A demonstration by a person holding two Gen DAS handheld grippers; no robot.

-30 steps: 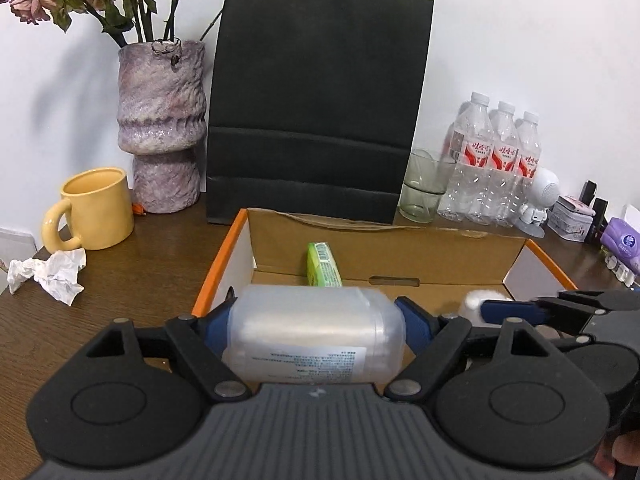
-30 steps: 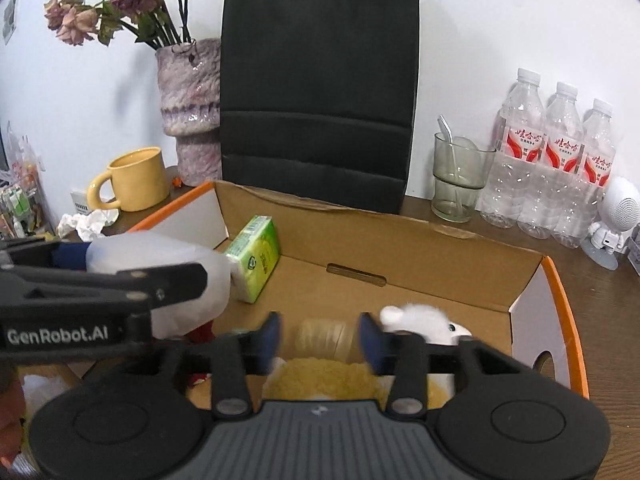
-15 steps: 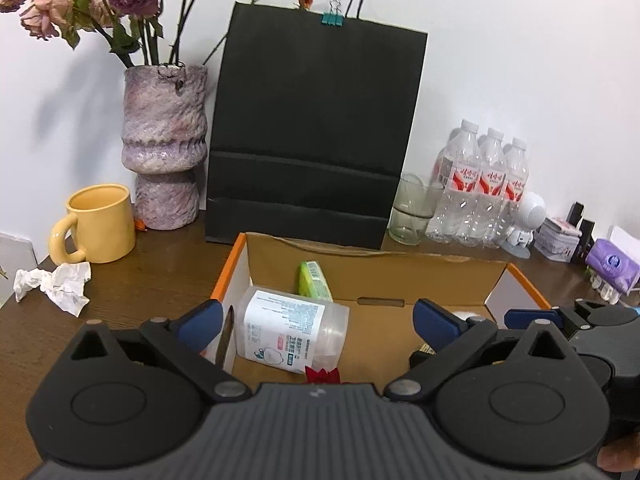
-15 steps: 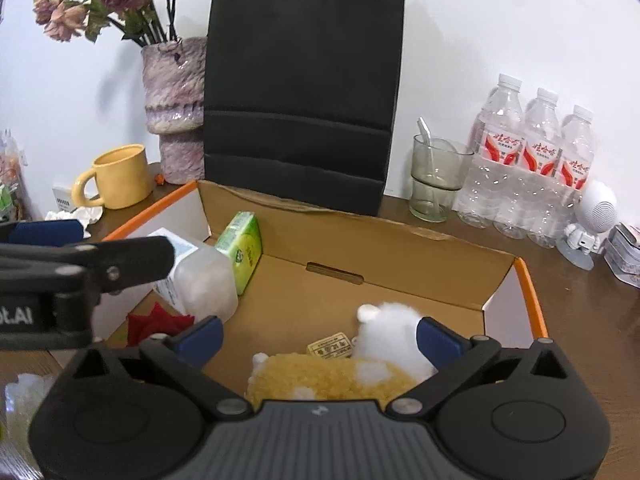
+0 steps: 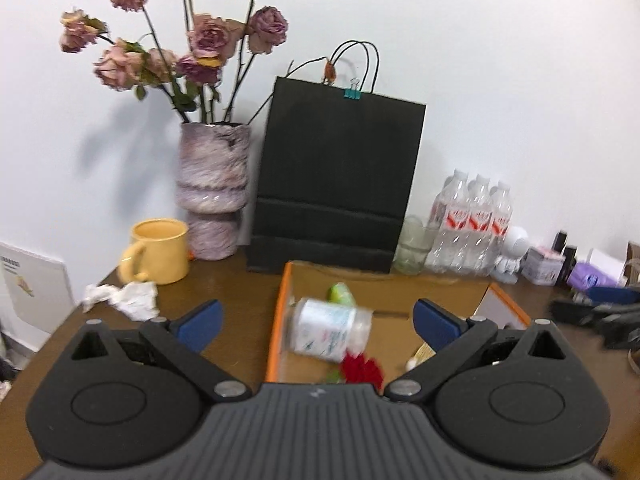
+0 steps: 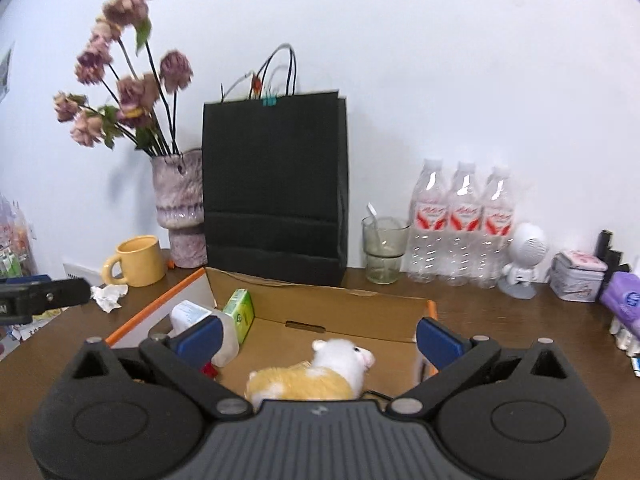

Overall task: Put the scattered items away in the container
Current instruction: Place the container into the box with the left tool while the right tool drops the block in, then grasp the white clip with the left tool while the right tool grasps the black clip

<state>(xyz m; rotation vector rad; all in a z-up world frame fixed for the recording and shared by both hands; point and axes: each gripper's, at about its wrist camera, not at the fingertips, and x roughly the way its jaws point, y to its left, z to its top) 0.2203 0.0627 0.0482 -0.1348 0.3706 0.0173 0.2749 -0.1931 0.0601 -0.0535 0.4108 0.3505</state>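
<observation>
Now | left gripper (image 5: 316, 320), right gripper (image 6: 318, 336): jaws wide, empty, above box (image 6: 320, 312)

Left tongs (image 5: 316, 316) and right tongs (image 6: 318, 334) gape wide, empty.

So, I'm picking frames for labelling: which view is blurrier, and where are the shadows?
Left wrist view: softer overall, motion smear on the plastic jar and water bottles; the dried roses throw a soft shadow on the wall. Right wrist view: sharper on the plush toy, though its roses are smeared; both are fisheye-bent at the edges.
</observation>
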